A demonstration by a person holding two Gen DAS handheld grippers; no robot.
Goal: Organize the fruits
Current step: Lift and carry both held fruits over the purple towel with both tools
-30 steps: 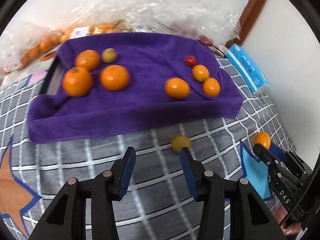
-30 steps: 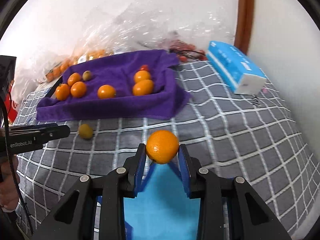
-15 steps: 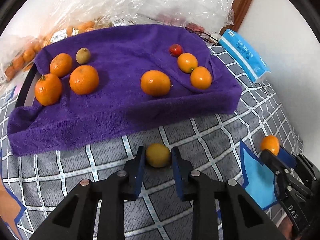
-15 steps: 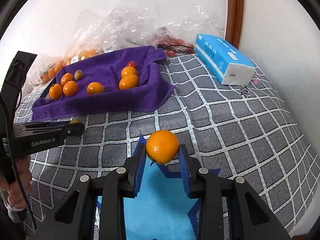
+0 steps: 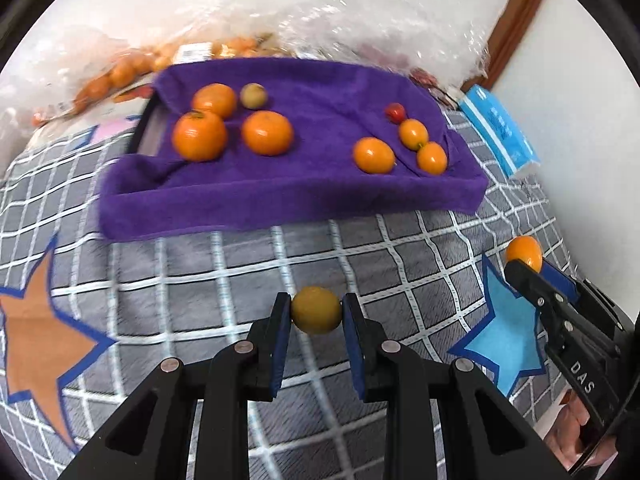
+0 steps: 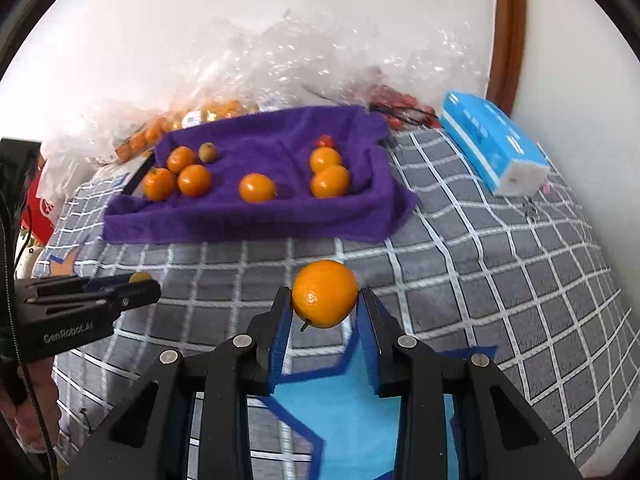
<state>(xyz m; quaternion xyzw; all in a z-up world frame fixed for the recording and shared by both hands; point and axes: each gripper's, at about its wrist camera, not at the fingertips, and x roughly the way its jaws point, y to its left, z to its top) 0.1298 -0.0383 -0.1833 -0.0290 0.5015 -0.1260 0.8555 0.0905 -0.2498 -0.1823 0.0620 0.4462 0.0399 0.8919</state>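
The left gripper (image 5: 316, 312) now has its jaws closed on the small yellow-green round fruit (image 5: 316, 309); a second ago those jaws stood open with the fruit lying on the grey checked bedspread (image 5: 360, 256) ahead of them, and half a second ago they were already around it. In the left wrist view the fruit now appears clear of the fabric, so I judge the pick done and the carry begun. The right gripper (image 6: 324, 300) has its jaws partly closed on the round orange mandarin (image 6: 325, 293), as in both earlier views, above the light-blue star patch (image 6: 352, 412) on the bedspread.

Both fruits are therefore in hand, and what remains is probably setting them on the purple terry towel (image 5: 280, 196), which drapes over a dark tray whose rim (image 5: 140, 128) shows at 10 o'clock in the left wrist view.

On the towel, three large oranges and a small greenish fruit cluster at 11 o'clock; three smaller orange fruits and a red one sit at 1 o'clock. The middle of the towel is bare. Its near edge forms a raised fold to clear. Crinkled clear plastic bags (image 6: 320, 60) crowd the far side, and a blue tissue pack (image 6: 492, 148) lies at 2 o'clock, well apart. The grippers themselves are side by side.
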